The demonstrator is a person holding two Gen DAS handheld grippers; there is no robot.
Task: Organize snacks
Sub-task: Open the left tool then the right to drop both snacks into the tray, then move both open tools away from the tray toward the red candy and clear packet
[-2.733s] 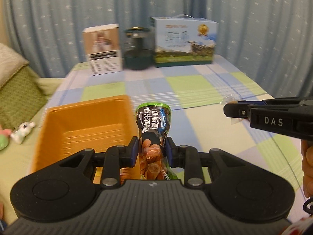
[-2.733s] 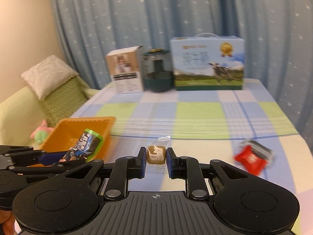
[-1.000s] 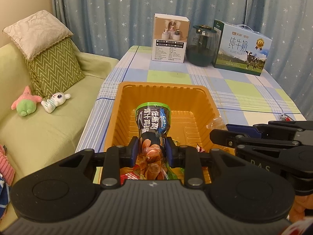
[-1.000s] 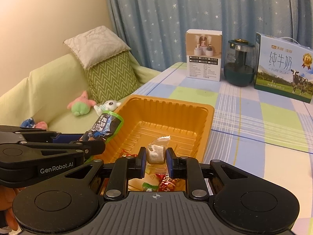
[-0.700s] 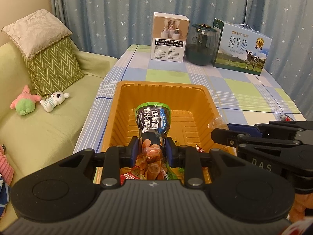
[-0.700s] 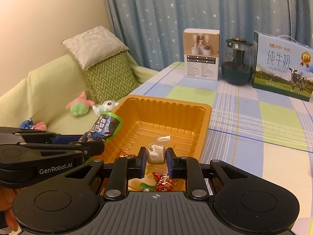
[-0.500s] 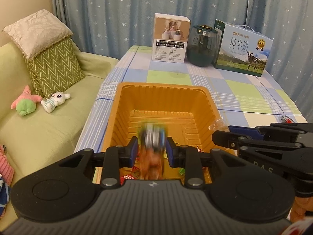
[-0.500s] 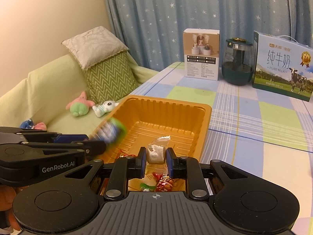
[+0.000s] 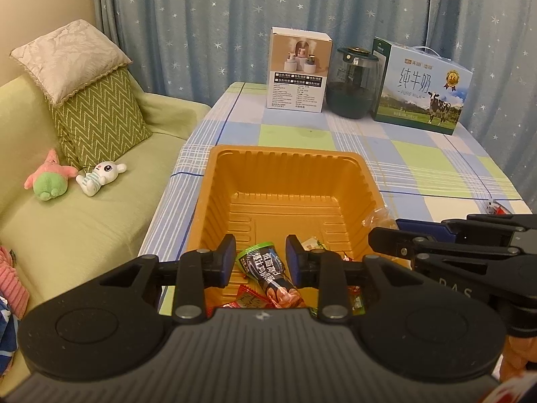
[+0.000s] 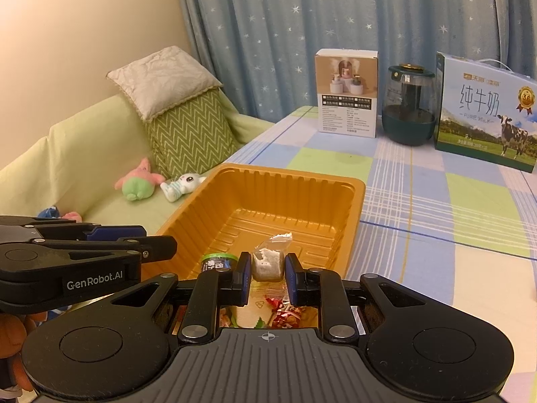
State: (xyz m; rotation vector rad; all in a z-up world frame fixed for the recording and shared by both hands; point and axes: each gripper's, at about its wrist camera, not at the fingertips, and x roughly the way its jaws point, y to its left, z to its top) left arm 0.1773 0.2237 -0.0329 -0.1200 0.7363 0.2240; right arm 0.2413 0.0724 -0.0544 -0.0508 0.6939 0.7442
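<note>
**Holding one sweet over the tray as a snack pack lies inside it**

Hovering over an orange plastic tray [image 9: 285, 181] on a checked tablecloth [image 9: 433, 154], two hand-held grippers share the near end of the container. The left gripper [image 9: 258, 262] has its jaws apart and clamped on nothing; a dark snack pack with a green rim [image 9: 266, 270] lies below and between them on the tray floor, clear of both pads, among small wrapped sweets [image 9: 246, 299]. The right gripper [image 10: 267, 270] has its jaws pressed together on a pale, clear-wrapped candy [image 10: 267, 262], held above the tray's near end, with red-wrapped sweets [image 10: 285, 312] visible underneath. In the right wrist view the left gripper enters from the left edge, just beside the tray's left wall, and the green rim of the snack pack shows just left of the right gripper's near finger. At the far end of the table stand a white product box [image 9: 299, 69], a dark green glass jar [image 9: 352, 82] and a milk carton pack printed with a cow [image 9: 421, 85], all in front of a blue star-patterned curtain [image 9: 208, 16]. To the left, a green sofa [image 9: 84, 221] carries a zigzag cushion [image 9: 97, 121], a pale cushion [image 9: 68, 57] and two small plush toys [image 9: 74, 178].
</note>
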